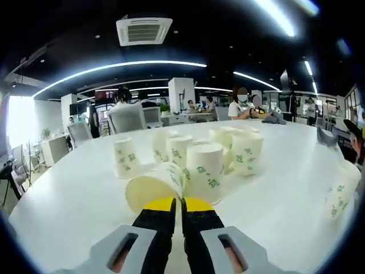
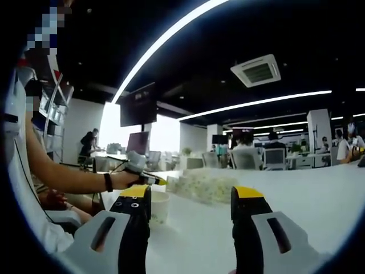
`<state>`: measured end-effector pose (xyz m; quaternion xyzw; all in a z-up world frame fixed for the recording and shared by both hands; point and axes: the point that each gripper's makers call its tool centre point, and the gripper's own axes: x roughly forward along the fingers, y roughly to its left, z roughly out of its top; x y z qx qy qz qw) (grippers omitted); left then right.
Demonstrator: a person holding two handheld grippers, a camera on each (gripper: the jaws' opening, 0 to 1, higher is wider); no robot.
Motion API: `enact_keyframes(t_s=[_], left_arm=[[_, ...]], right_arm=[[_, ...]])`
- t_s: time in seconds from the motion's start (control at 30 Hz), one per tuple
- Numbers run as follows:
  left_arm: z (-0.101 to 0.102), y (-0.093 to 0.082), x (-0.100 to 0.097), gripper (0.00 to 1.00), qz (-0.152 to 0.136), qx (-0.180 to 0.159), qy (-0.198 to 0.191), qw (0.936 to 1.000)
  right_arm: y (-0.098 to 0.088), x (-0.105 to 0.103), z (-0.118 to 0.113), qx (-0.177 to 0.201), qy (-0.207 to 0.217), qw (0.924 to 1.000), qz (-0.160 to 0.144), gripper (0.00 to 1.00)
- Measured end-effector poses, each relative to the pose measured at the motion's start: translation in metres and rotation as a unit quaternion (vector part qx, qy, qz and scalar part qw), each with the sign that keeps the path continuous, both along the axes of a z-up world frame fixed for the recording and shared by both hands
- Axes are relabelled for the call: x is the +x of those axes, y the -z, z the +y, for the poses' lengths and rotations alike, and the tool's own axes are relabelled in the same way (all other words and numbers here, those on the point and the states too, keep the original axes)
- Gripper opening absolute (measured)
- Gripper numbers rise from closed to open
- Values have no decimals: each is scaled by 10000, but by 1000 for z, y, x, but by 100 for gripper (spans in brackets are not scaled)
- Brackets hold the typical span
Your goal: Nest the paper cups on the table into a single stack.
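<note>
Partly hidden, tipped cup (image 1: 153,189) pinched in left claw (image 1: 177,204) (right claw (image 2: 193,197) agape).

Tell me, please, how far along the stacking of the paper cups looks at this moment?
Barely begun. Done: nothing stacked that I can see; the upside-down cups stand separately, clustered on the white table. In hand: the left gripper is shut on the rim of a tipped cup. The right gripper is open, holding nothing. Left: nesting nearly every cup, including one standing apart.
</note>
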<state>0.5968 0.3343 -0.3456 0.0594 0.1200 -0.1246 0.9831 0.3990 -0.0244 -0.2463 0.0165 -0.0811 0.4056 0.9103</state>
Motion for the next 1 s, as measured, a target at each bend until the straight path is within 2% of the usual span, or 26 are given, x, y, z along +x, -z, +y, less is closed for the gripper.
enact_keyframes(t_s=[0.27, 0.6, 0.73, 0.9, 1.0], left_arm=[[8, 1, 5, 2, -31, -108, -5, 9999], [25, -7, -4, 1, -101, 129, 18, 9999], [33, -17, -11, 1, -133, 255, 40, 9996], [35, -39, -22, 1, -287, 775, 122, 9965], [32, -55, -30, 1, -439, 1197, 208, 9916]], right_arm=[[-2, 0, -1, -29, 32, 10000, -26, 59], [0, 2, 3, -34, -27, 10000, -4, 59], [1, 2, 7, -35, -75, 10000, -2, 59], [2, 1, 10, -35, -125, 9999, 14, 59], [2, 0, 13, -19, -180, 9998, 11, 59]])
